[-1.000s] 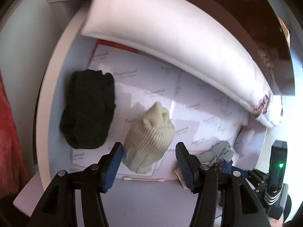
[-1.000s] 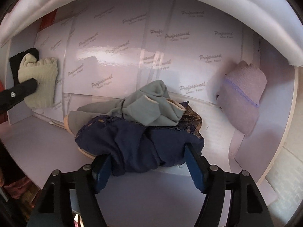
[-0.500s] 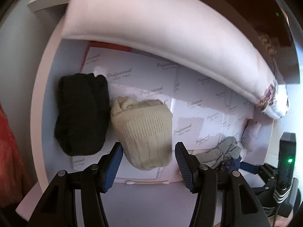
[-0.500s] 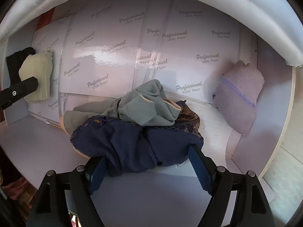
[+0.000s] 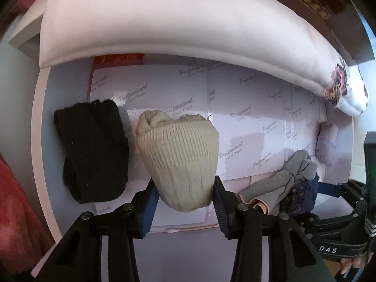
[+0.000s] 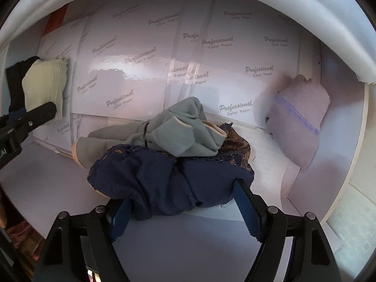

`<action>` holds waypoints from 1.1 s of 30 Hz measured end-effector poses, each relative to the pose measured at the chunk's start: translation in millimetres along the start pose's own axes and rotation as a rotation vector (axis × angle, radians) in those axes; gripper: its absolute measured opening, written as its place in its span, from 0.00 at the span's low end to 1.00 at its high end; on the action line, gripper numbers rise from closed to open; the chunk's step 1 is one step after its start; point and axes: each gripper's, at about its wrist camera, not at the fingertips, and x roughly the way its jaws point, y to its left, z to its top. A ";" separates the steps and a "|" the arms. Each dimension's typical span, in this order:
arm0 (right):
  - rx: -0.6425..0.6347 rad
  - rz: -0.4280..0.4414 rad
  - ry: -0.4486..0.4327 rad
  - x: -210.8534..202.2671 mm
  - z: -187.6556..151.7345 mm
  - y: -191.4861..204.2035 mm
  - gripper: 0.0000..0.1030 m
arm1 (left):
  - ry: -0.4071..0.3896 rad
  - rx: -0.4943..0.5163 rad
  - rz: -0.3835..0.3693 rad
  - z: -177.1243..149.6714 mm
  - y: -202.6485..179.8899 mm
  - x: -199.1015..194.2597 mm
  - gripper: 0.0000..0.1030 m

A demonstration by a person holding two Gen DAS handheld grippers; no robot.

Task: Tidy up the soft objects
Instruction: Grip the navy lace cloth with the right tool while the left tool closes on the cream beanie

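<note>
Left gripper (image 5: pixel 184 196) jaws just closing, pads pinching cream ribbed sock bundle (image 5: pixel 181 155) beside black sock bundle (image 5: pixel 91 150) at drawer (image 5: pixel 38 141) left end. Keep squeeze low, centred. Right gripper (image 6: pixel 182 208) spread, straddling navy lace garment (image 6: pixel 164 178), not clamped; bite deep before lifting.

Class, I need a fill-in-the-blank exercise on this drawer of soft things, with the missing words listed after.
1. The left tongs close around the ____ knitted bundle.
2. Beside that bundle lies a folded ____ sock.
3. The right tongs straddle a navy garment with a ____ one lying on top.
4. The ____ bundle leans in the right corner.

Missing words: cream; black; grey; lilac
</note>
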 end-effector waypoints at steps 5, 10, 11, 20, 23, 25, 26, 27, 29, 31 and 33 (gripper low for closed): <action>0.024 0.010 0.008 4.4 1.0 -6.5 0.81 | 0.028 0.018 0.026 0.4 -4.3 6.2 0.43; 0.043 0.047 -0.012 -1.5 2.9 -15.1 0.69 | 0.018 0.037 0.033 0.7 -10.0 9.5 0.39; 0.042 0.052 -0.019 -0.8 5.3 -19.5 0.65 | 0.018 0.037 0.033 0.3 -10.1 9.4 0.39; 0.197 0.154 -0.089 -23.7 3.8 -58.8 0.63 | 0.018 0.023 0.017 -5.9 7.7 4.3 0.39; 0.280 0.199 -0.105 -29.6 3.8 -75.9 0.71 | 0.019 0.022 0.013 -2.7 24.1 0.2 0.39; 0.294 0.192 -0.115 -29.4 4.4 -82.9 0.78 | 0.019 0.028 0.018 -3.5 25.3 -1.3 0.39; 0.297 0.193 -0.115 -29.8 4.5 -83.9 0.80 | 0.019 0.027 0.018 -3.3 24.4 -1.6 0.40; 0.293 0.195 -0.113 -29.2 5.4 -84.8 0.81 | 0.020 0.025 0.018 -3.0 21.3 -0.8 0.40; 0.266 0.188 -0.102 -25.7 6.5 -83.1 0.84 | 0.019 0.026 0.021 -2.8 19.9 -0.4 0.40; 0.227 0.152 -0.072 -20.5 7.7 -71.3 0.86 | 0.017 0.030 0.024 -2.9 18.1 1.7 0.40; 0.193 0.122 -0.034 -8.3 9.2 -64.6 0.81 | 0.015 0.027 0.022 -3.1 17.5 2.8 0.39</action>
